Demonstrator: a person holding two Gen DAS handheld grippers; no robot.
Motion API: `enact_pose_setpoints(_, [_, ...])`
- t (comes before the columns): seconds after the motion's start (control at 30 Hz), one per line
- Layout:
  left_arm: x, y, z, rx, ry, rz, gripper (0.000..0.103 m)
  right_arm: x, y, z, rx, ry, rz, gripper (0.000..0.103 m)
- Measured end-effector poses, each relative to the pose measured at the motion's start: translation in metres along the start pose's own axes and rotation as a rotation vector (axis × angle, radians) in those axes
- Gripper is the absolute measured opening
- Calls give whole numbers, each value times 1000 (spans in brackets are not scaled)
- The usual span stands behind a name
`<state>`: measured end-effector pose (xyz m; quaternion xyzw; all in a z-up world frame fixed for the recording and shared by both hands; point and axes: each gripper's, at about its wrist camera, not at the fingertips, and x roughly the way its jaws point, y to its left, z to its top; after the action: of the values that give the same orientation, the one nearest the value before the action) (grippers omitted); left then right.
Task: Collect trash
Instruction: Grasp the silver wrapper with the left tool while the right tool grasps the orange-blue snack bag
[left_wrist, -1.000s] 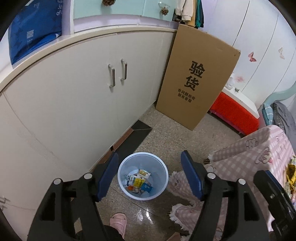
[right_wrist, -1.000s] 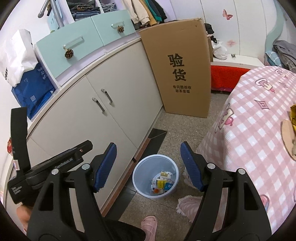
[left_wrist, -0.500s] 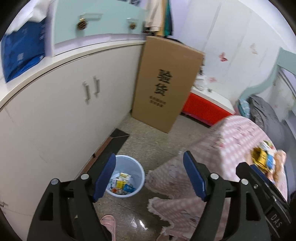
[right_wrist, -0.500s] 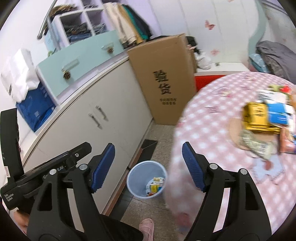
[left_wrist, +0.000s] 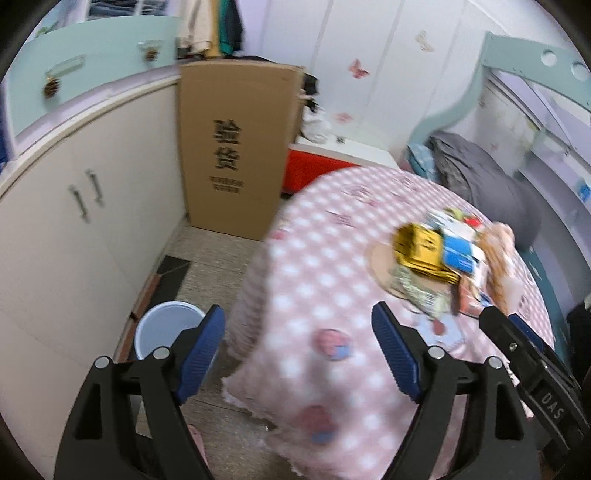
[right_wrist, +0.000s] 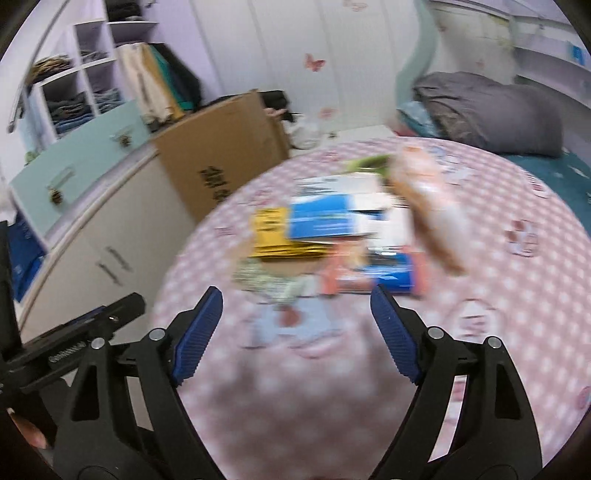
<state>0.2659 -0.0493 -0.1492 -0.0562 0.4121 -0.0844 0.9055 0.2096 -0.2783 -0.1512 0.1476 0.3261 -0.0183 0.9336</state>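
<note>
Right wrist view: my right tongs (right_wrist: 295, 325) gape empty, having just widened. Blurred trash pile (right_wrist: 332, 240), yellow, blue and orange packets, lies mid-bench (right_wrist: 517, 295). My left tongs (left_wrist: 297, 350) likewise.

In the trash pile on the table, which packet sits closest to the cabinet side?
The yellow packet. It lies at the pile's cabinet-side edge, partly under the blue-and-white box; the other pieces lie farther toward the bed.
</note>
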Motion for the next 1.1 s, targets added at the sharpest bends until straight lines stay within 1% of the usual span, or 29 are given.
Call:
enact_pose_setpoints(0.13, [18, -30, 0, 20, 43, -22, 80, 1, -37, 1, 34, 16, -37, 81])
enact_pose_setpoints(0.27, [38, -54, 3, -2, 81, -37, 80, 2, -61, 2, 61, 27, -41, 81])
enact_pose_setpoints(0.33, [49, -69, 5, 5, 85, -22, 80, 5, -69, 3, 65, 39, -34, 81])
enact_pose_setpoints(0.43, [63, -82, 8, 19, 94, -9, 80, 10, -75, 6, 44, 59, -25, 81])
enact_pose_setpoints(0.57, [79, -95, 10, 30, 111, -3, 80, 19, -70, 9, -5, 91, -4, 81])
enact_pose_setpoints(0.6, [84, -97, 10, 39, 119, 5, 80, 21, -68, 10, -24, 95, -4, 81])
enact_pose_setpoints(0.67, [87, -99, 10, 62, 108, 29, 79, 24, -62, 12, -63, 98, 1, 81])
enact_pose_setpoints(0.7, [87, -98, 10, 77, 102, 42, 77, 27, -59, 14, -87, 105, 4, 81])
enact_pose_setpoints(0.77, [85, -94, 10, 98, 83, 72, 59, 32, -52, 16, -129, 114, 3, 82])
enact_pose_setpoints(0.8, [84, -92, 10, 103, 77, 71, 57, 35, -49, 18, -155, 119, 1, 82])
enact_pose_setpoints(0.83, [83, -89, 10, 106, 73, 62, 53, 39, -45, 19, -174, 129, -5, 82])
enact_pose_setpoints(0.87, [82, -87, 11, 118, 74, 59, 46, 43, -40, 21, -198, 139, -10, 82])
enact_pose_setpoints(0.9, [81, -84, 11, 129, 72, 61, 43, 46, -37, 23, -214, 139, -9, 82])
enact_pose_setpoints(0.93, [79, -83, 10, 132, 72, 57, 38, 49, -34, 24, -226, 145, -9, 82])
enact_pose_setpoints(0.97, [78, -80, 10, 133, 71, 52, 30, 52, -32, 25, -240, 154, -7, 82])
enact_pose_setpoints(1.0, [77, -77, 10, 131, 72, 44, 26, 56, -28, 26, -256, 165, -2, 82])
enact_pose_setpoints(1.1, [75, -69, 10, 122, 72, 8, 17, 69, -23, 27, -298, 194, -1, 82])
